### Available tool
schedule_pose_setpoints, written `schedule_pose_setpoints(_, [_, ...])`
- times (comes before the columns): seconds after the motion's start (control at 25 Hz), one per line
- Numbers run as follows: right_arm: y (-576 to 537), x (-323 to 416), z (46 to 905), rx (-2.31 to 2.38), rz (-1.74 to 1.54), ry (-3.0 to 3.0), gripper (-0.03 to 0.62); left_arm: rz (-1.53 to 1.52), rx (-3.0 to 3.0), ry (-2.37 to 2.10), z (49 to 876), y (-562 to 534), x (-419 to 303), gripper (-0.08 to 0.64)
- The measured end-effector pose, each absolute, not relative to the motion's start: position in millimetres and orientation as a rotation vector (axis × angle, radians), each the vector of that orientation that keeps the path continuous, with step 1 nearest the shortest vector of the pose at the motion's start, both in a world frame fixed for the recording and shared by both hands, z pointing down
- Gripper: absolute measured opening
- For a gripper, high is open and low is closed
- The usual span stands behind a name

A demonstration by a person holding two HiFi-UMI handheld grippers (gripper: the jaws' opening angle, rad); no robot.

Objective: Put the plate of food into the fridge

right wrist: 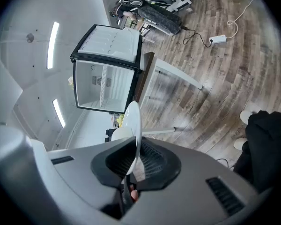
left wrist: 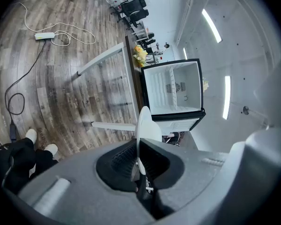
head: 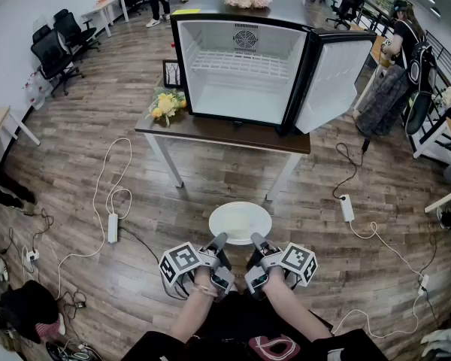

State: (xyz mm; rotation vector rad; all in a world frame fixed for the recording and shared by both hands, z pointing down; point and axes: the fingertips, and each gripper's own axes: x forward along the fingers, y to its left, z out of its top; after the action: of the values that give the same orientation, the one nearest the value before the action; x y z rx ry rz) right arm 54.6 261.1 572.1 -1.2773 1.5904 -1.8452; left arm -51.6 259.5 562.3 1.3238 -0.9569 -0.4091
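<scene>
Table: dark top, white legs, standing on a wood-plank floor. The fridge sits on the top and takes up most of it, its door swung open to the right. Yellow flowers lie at the left end of the top, just beside the fridge. Behind them stands a small dark frame, possibly a picture; too small to confirm. On the floor, a left strip with looping white cable lies left of the table, and a right strip lies to its right. Black chairs stand near the far left wall.
</scene>
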Motion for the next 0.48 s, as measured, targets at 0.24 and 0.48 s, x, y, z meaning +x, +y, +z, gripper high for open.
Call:
schedule_pose_setpoints(0.24, [289, 51, 568, -1.302, -1.837, 1.609, 0.035, -0.404, 1.334, -0.944, 560, 286, -55, 0.021])
schedule_pose_setpoints(0.48, [303, 61, 565, -1.288, -1.792, 1.602, 0.037, -0.396, 1.369, -0.932, 555, 301, -44, 0.021])
